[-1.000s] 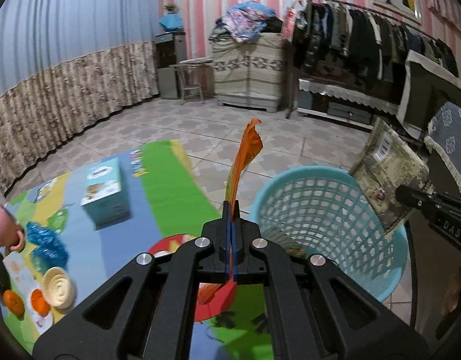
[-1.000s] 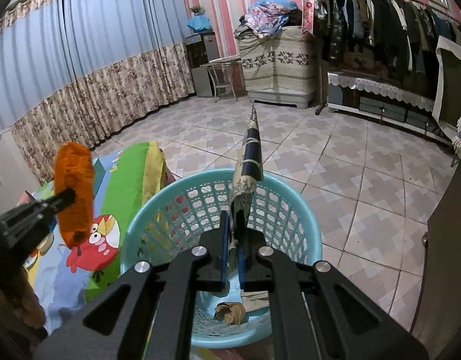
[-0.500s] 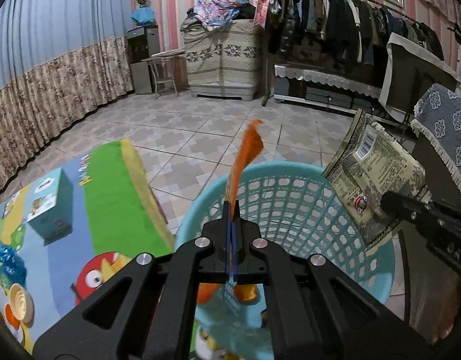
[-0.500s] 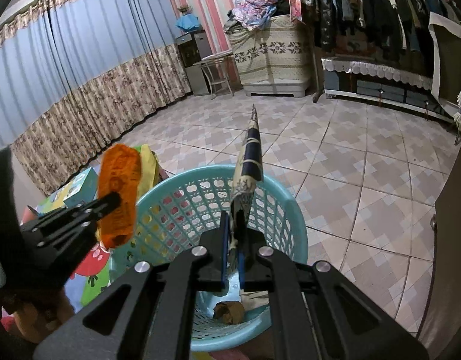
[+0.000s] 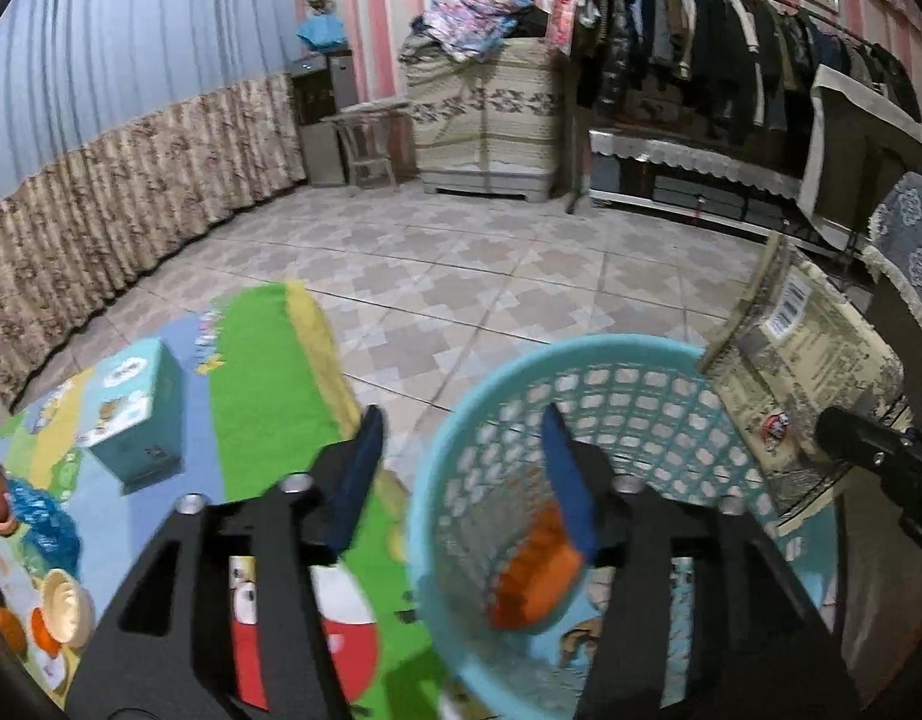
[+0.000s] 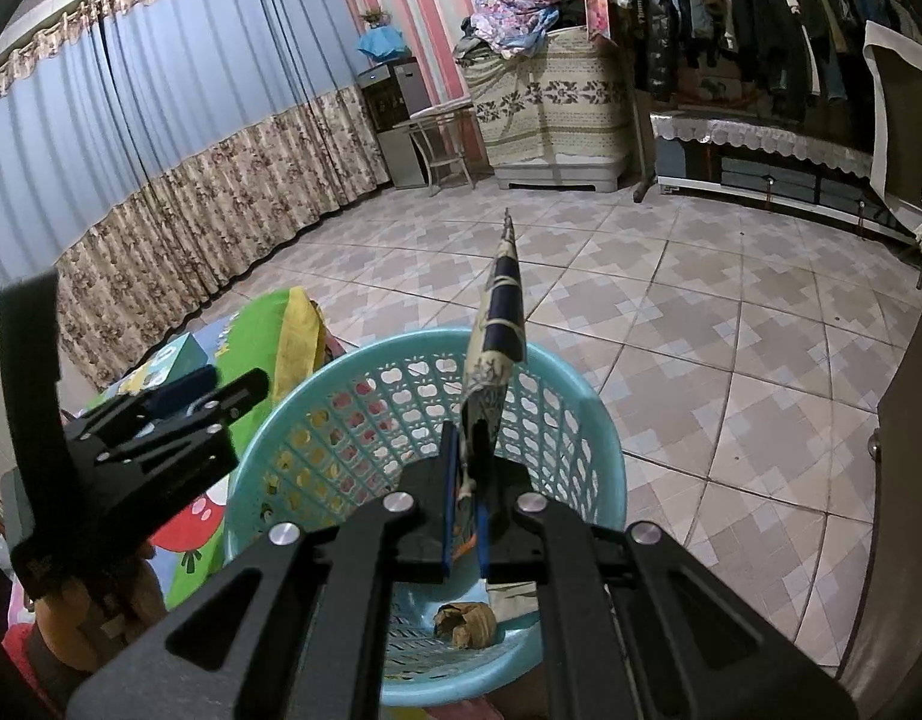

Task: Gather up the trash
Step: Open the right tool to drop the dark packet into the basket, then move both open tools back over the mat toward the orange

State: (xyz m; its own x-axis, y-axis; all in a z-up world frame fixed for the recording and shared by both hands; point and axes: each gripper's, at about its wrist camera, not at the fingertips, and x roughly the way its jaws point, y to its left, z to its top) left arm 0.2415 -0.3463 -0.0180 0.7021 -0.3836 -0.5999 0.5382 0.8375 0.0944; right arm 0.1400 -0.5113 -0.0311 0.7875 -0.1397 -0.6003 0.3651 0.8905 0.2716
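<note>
A light blue plastic basket [image 5: 437,468] stands on the floor; it also shows in the right wrist view [image 6: 605,438]. My left gripper [image 5: 461,456] is open over its near rim. An orange wrapper [image 5: 533,576] is inside the basket, below the left gripper. My right gripper [image 6: 467,516] is shut on a flat patterned snack bag [image 6: 500,324] and holds it upright over the basket. That bag also shows at the right of the left wrist view [image 5: 803,384]. A crumpled brown piece of trash [image 6: 464,624] lies on the basket floor.
A colourful play mat [image 5: 257,372] lies left of the basket, with a teal box [image 5: 137,408], a blue crinkled wrapper [image 5: 41,522] and small toys on it. Tiled floor [image 6: 731,324] stretches beyond. A clothes rack [image 5: 731,54] and curtains [image 6: 161,138] line the walls.
My left gripper has moved over the basket and opened; the orange wrapper has dropped from it into the basket. My right gripper still holds the snack bag above the basket.
</note>
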